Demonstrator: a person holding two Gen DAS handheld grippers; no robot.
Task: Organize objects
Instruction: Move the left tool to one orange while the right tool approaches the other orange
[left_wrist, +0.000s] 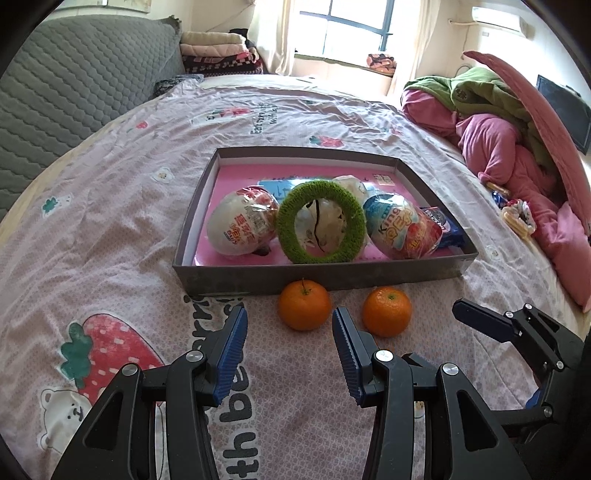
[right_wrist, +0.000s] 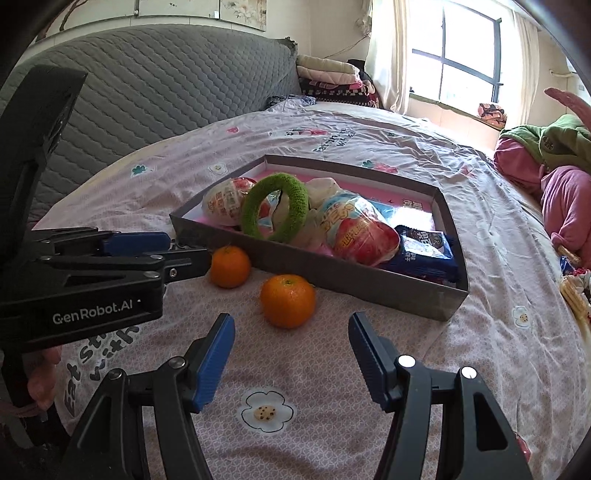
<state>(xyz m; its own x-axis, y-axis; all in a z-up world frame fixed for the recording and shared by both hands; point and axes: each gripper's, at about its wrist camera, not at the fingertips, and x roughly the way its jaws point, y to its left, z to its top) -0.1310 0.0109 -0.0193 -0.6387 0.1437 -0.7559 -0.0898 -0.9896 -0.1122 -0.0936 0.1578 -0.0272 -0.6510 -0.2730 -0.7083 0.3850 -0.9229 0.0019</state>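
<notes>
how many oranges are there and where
2, both on the bedspread just outside the box's near wall: left orange ahead of the left claw, right orange ahead of the right claw. More could be hidden in the box.

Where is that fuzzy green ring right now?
The green ring stands on edge inside the grey box on the bed, leaning between two wrapped toy eggs, just behind the two oranges on the bedspread.

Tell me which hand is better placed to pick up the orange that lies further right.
Right. The right tool is open with that orange just ahead between its fingers. The left tool faces the other orange.
</notes>
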